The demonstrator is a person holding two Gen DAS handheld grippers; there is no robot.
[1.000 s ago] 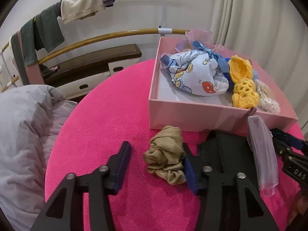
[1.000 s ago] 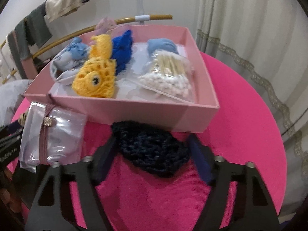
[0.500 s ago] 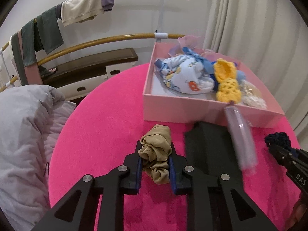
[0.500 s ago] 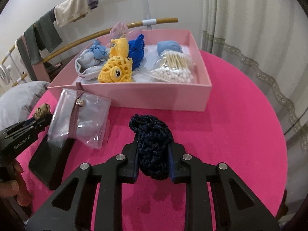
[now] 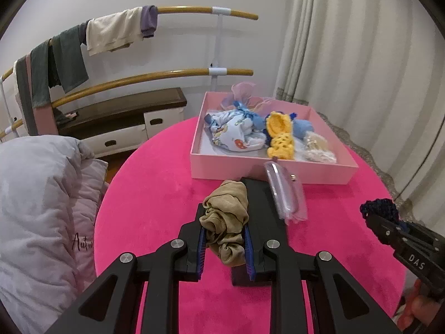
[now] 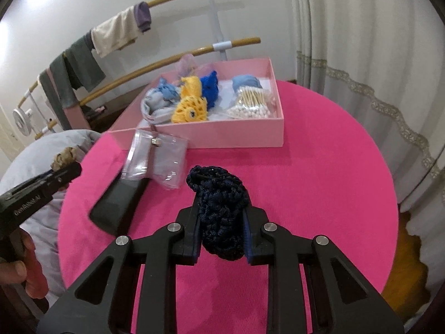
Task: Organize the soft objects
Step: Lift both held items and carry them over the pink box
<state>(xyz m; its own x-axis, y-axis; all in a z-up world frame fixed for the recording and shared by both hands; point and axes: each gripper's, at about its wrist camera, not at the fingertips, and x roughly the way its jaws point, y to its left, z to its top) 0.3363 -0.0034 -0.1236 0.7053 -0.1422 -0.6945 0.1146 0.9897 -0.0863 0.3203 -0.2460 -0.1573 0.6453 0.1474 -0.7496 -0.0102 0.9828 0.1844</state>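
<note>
My left gripper [image 5: 224, 246] is shut on a tan fabric scrunchie [image 5: 226, 220] and holds it above the pink round table [image 5: 155, 194]. My right gripper [image 6: 221, 235] is shut on a dark navy crocheted piece [image 6: 219, 206], also lifted above the table. The pink box [image 5: 267, 168] stands at the far side and holds a printed white cloth [image 5: 236, 136], a yellow crochet piece [image 5: 279, 136], blue fabric and a bag of cotton swabs [image 6: 251, 104]. The left gripper with the scrunchie shows in the right wrist view [image 6: 65, 164]; the right gripper with the navy piece shows in the left wrist view [image 5: 379, 211].
A black flat case [image 6: 119, 203] lies on the table with a clear plastic pouch [image 6: 158, 158] on it, near the box. A grey quilt [image 5: 36, 208] lies left of the table. A rail with hung clothes [image 5: 111, 32] and curtains [image 5: 361, 55] stand behind.
Both grippers closed on their items, the scrunchie and the navy piece, and then rose away from the table; the box now looks farther off.
</note>
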